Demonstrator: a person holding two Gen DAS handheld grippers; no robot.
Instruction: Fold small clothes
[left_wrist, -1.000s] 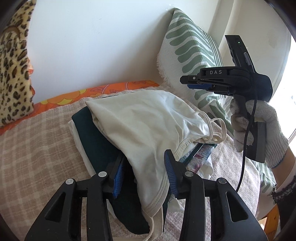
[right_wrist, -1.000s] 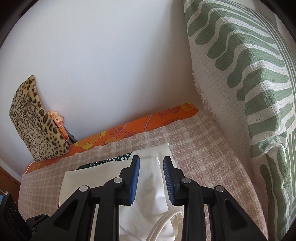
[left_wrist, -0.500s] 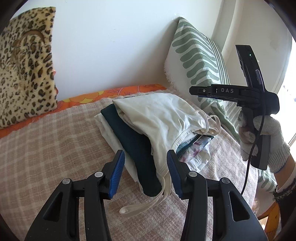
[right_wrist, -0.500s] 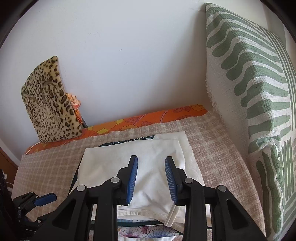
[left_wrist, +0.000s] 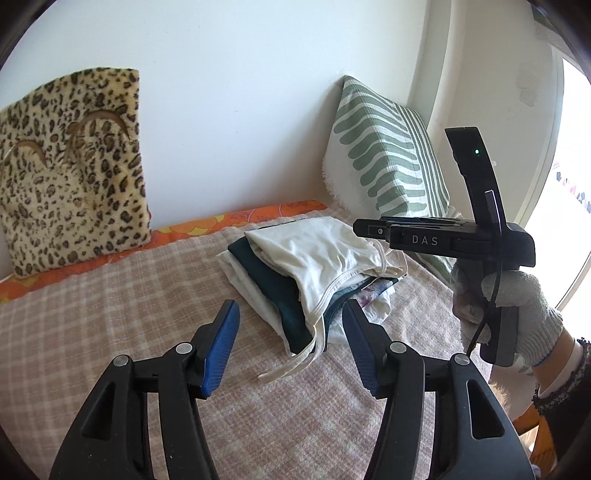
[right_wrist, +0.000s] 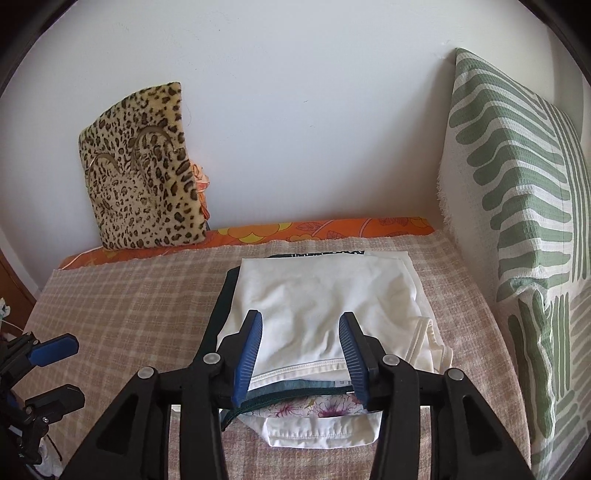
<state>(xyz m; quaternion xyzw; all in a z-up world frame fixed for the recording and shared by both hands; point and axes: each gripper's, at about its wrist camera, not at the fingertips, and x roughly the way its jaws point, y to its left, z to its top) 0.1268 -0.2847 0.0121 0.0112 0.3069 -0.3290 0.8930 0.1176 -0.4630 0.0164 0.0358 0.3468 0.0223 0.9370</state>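
A stack of folded small clothes lies on the checked blanket (left_wrist: 110, 314). A cream top (left_wrist: 314, 254) lies uppermost, over a dark teal garment (left_wrist: 273, 291), a floral piece (left_wrist: 373, 291) and a white one. In the right wrist view the cream top (right_wrist: 317, 295) also lies uppermost. My left gripper (left_wrist: 291, 350) is open and empty, held back from the stack's near end. My right gripper (right_wrist: 301, 350) is open and empty above the stack's near edge; it shows at the right in the left wrist view (left_wrist: 369, 229).
A leopard-print cushion (left_wrist: 70, 166) leans on the wall at the back left. A green-striped pillow (left_wrist: 388, 155) stands at the back right, close to the stack. An orange floral sheet (right_wrist: 314, 232) edges the blanket along the wall.
Both grippers have pulled back from the stack and opened wider. The cream top, earlier between the left fingers, now lies free on the stack.
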